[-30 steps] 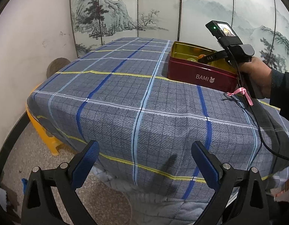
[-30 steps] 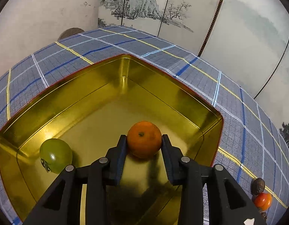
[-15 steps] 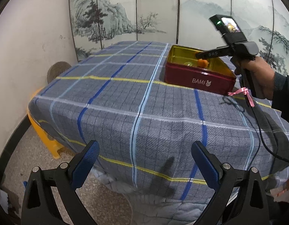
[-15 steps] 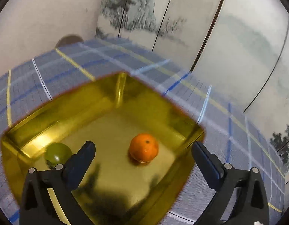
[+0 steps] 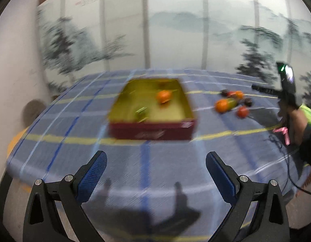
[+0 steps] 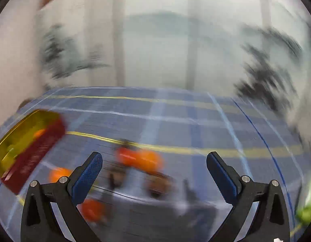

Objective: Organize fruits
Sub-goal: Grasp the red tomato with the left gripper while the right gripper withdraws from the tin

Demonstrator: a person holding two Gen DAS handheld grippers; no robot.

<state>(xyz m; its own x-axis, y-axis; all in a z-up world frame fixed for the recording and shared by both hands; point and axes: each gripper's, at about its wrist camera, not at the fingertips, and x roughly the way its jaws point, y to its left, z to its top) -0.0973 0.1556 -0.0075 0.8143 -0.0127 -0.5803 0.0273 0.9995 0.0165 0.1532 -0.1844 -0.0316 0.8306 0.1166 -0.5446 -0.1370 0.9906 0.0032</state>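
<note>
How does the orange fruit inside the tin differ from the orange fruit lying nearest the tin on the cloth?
The orange fruit in the tin sits on the gold floor of the tin, walled in; the orange fruit on the cloth lies outside, to the tin's right. The first sits apart from the green fruit; the second is bunched with other fruits. Both are round, orange and held by no hand-held gripper.

We hold the left gripper [image 5: 156,168] tilted downward, its blue-padded jaws spread wide with nothing between them. Our right gripper [image 6: 154,170] also points downward, jaws wide apart and empty. In the left wrist view our right hand [image 5: 294,119] grips its handle at the far right.
</note>
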